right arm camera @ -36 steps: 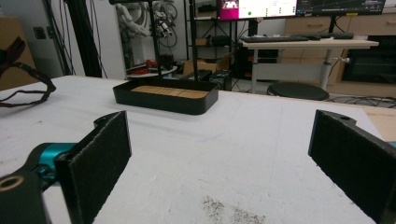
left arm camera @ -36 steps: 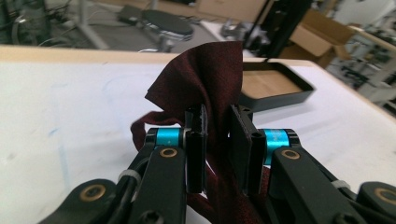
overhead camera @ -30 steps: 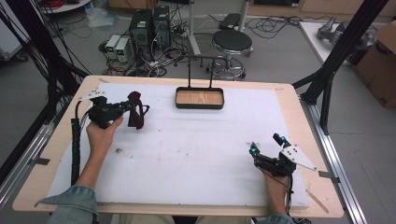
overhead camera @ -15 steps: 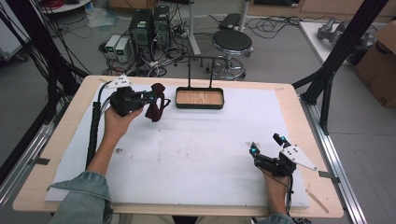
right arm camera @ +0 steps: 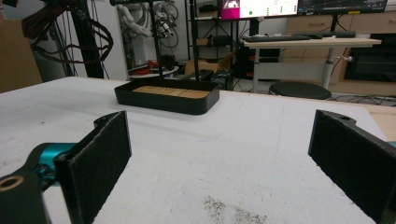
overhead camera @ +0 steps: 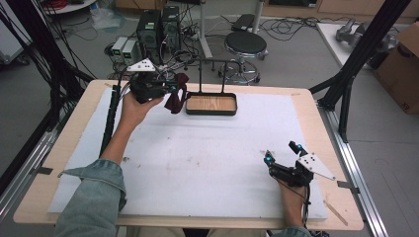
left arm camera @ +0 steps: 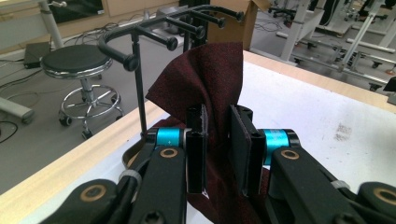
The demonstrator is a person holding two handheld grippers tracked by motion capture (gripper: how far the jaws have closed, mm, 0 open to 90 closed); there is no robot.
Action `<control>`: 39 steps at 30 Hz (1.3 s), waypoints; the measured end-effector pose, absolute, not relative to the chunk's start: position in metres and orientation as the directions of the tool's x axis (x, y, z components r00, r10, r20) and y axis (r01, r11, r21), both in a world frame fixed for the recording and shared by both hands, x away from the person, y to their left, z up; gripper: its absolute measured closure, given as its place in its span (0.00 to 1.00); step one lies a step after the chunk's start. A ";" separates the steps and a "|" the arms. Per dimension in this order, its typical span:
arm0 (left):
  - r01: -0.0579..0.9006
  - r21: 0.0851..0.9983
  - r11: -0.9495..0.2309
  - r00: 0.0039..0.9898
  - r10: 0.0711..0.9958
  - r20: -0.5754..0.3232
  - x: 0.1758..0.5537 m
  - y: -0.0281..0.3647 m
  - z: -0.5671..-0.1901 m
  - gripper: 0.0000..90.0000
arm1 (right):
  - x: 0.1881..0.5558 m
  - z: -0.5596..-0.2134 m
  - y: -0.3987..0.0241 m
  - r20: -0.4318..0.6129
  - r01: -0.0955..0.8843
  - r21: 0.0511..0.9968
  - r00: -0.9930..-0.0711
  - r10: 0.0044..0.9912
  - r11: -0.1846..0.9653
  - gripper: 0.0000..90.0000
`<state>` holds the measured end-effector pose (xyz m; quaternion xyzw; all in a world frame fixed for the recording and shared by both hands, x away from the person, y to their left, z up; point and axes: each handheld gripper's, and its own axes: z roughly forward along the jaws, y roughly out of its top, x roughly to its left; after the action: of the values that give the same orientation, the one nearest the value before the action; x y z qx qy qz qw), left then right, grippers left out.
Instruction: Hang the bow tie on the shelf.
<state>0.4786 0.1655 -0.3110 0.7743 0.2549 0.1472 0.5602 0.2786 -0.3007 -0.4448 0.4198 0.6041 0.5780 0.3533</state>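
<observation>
Left tool (left arm camera: 217,154) pinches the dark red cloth (left arm camera: 212,79), holding it up off the counter (overhead camera: 207,163) just beside the rack (left arm camera: 163,35), left of its tray (overhead camera: 211,104). We read that as lining the cloth up to hang on the rack's pegs. Right tool (right arm camera: 219,163) has its jaws spread wide with nothing between them, parked low at the counter's near right, likely just keeping clear.
</observation>
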 end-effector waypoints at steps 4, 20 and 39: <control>0.222 0.940 -0.258 0.840 0.540 -0.049 0.486 0.163 -0.309 0.85 | 0.279 -0.445 -0.301 0.060 0.100 0.995 -0.398 0.915 -0.022 0.06; 0.171 0.950 -0.261 0.860 0.510 -0.015 0.511 0.153 -0.297 0.86 | 0.279 -0.445 -0.301 0.061 0.098 0.995 -0.399 0.915 -0.024 0.06; 0.154 0.944 -0.290 0.798 0.601 0.054 0.531 0.142 -0.280 0.85 | 0.279 -0.445 -0.301 0.069 0.108 0.994 -0.405 0.912 -0.027 0.06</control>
<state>0.5311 0.1416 -0.2805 0.7765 0.2432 0.2052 0.5439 0.2794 -0.3006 -0.4453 0.4211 0.6053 0.5799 0.3464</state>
